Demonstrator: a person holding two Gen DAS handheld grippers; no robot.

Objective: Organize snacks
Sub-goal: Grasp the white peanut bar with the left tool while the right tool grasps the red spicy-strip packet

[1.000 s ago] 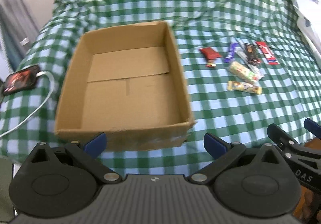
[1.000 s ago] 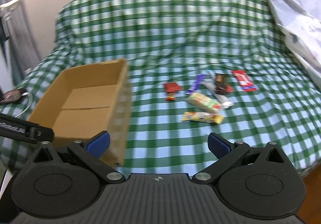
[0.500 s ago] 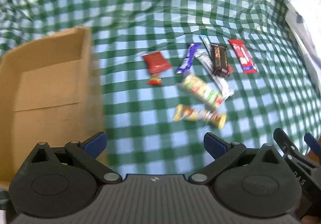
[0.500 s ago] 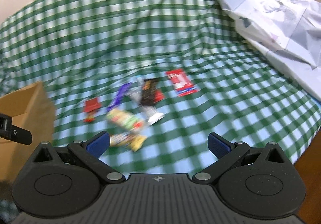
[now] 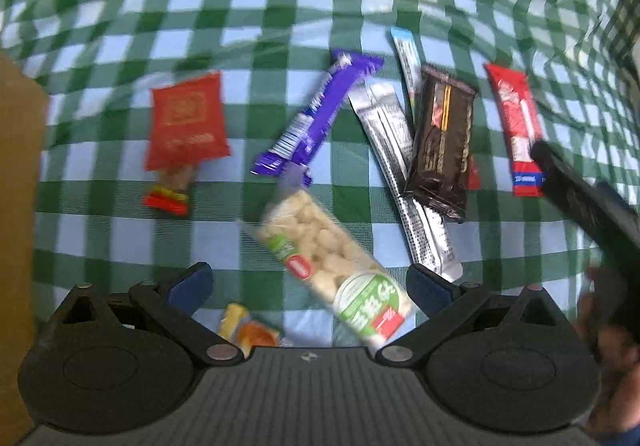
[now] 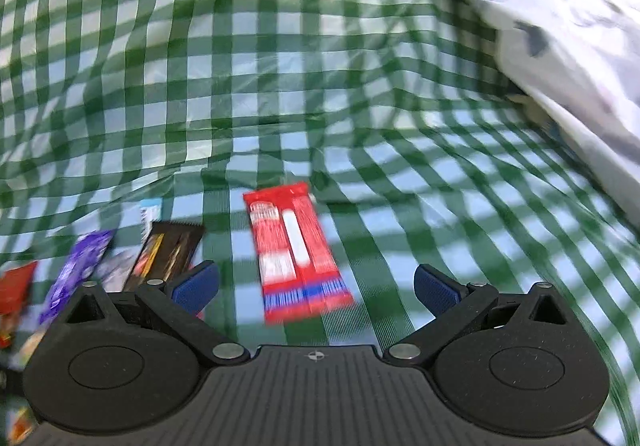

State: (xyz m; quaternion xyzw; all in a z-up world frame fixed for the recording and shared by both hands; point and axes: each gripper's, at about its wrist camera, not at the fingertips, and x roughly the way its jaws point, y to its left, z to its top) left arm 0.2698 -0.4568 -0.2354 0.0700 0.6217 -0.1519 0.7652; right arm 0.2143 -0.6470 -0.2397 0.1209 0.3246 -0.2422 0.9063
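Several snacks lie on a green checked cloth (image 5: 280, 6). My left gripper (image 5: 310, 284) is open above a clear packet of white puffs (image 5: 332, 266), whose lower end lies between the fingers. Around it lie a red pouch (image 5: 186, 122), a purple bar (image 5: 316, 114), a silver stick (image 5: 404, 174), a dark brown bar (image 5: 442, 138), a red wafer bar (image 5: 516, 122) and a yellow packet (image 5: 248, 330). My right gripper (image 6: 316, 286) is open over the red wafer bar (image 6: 294, 250), which lies between its fingers. The dark brown bar (image 6: 168, 254) and purple bar (image 6: 76, 274) sit to its left.
A cardboard box wall (image 5: 16, 186) stands at the left edge of the left wrist view. The right gripper's black finger (image 5: 580, 198) reaches in from the right there. A pale blue-white sheet (image 6: 560, 46) is heaped at the right on the checked cloth (image 6: 280, 66).
Both grippers have swung right, away from the box, and dropped close over the snacks. The left now hovers at the puffs packet, the right at the red wafer bar.
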